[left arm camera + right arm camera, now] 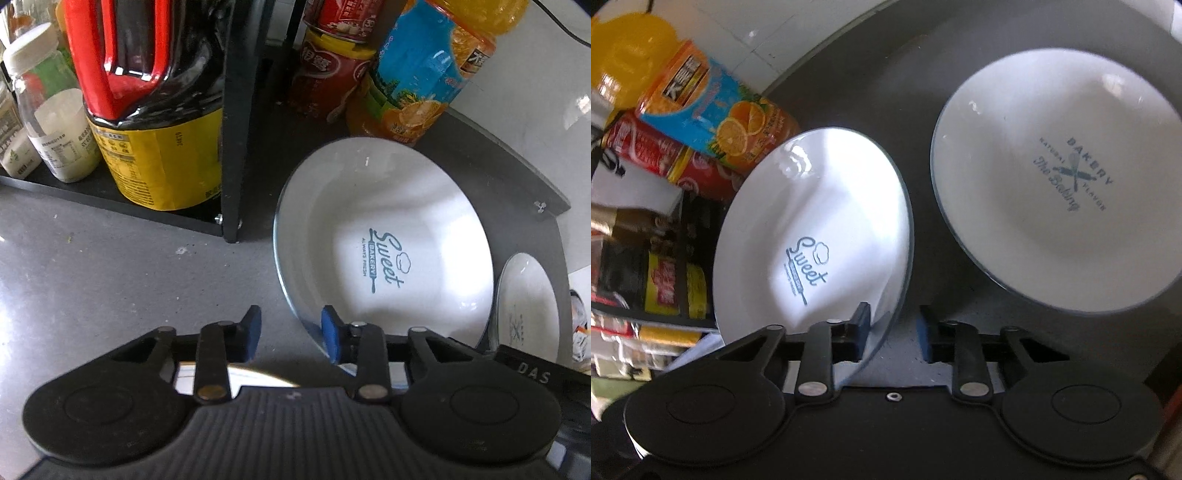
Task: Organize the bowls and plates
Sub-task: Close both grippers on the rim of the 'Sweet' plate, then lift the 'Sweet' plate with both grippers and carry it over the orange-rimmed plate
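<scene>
A white plate printed "Sweet" (pixel 384 236) lies on the grey counter; it also shows in the right wrist view (pixel 816 229). My left gripper (pixel 291 338) is open, its jaws astride the plate's near left rim, the right pad (pixel 330 338) over the plate. My right gripper (pixel 895 328) is open, its jaws astride the same plate's right rim. A second white plate printed "Bakery" (pixel 1063 177) lies to the right; it also shows in the left wrist view (pixel 528 310).
A black rack (pixel 232 122) stands at the back left with a dark sauce jug (pixel 155 92) and a white bottle (pixel 55 107). An orange juice bottle (pixel 424 70) and red cans (pixel 332 74) stand behind the plates. The counter edge (pixel 517 162) is at the right.
</scene>
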A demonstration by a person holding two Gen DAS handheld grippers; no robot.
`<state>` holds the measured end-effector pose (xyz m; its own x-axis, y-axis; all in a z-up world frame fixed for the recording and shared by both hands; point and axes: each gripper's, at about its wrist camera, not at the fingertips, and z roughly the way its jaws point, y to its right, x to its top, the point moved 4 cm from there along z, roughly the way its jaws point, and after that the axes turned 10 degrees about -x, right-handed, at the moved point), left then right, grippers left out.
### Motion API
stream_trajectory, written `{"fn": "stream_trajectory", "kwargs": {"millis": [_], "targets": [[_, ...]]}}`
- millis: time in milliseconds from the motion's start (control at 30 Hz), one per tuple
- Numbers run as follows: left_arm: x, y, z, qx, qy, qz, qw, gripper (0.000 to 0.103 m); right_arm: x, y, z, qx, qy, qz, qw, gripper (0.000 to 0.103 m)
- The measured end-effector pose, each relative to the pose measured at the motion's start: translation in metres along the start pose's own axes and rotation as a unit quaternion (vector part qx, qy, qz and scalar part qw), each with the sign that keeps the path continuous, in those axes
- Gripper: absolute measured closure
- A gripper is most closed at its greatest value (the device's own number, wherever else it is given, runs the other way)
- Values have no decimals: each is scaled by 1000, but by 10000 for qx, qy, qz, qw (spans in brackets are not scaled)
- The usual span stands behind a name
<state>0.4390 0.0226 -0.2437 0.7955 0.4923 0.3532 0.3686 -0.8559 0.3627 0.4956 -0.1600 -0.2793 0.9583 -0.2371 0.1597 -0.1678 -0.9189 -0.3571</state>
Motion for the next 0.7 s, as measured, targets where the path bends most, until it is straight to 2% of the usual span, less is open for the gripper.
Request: {"fn": "stream_trajectory", "kwargs": {"millis": [200, 267, 333, 467, 700], "targets": [[2, -1, 7, 2, 123, -24, 9999, 75, -4, -2, -5, -19, 75, -159, 9998, 89], [2, 1, 9, -40, 143, -28, 9999, 83, -7, 0, -7, -52, 21, -145, 9999, 89], [1, 4, 8, -39, 171, -6, 9998, 86, -12, 4, -10, -100, -46, -136, 9998, 89], [-2, 3, 5, -41, 110, -109, 9999, 87, -19, 9, -14, -182, -180, -239, 9994, 88], [-6, -2, 10, -29, 30, -268, 9996, 86, -19, 4, -13, -215, -125, -258, 9994, 85]]}}
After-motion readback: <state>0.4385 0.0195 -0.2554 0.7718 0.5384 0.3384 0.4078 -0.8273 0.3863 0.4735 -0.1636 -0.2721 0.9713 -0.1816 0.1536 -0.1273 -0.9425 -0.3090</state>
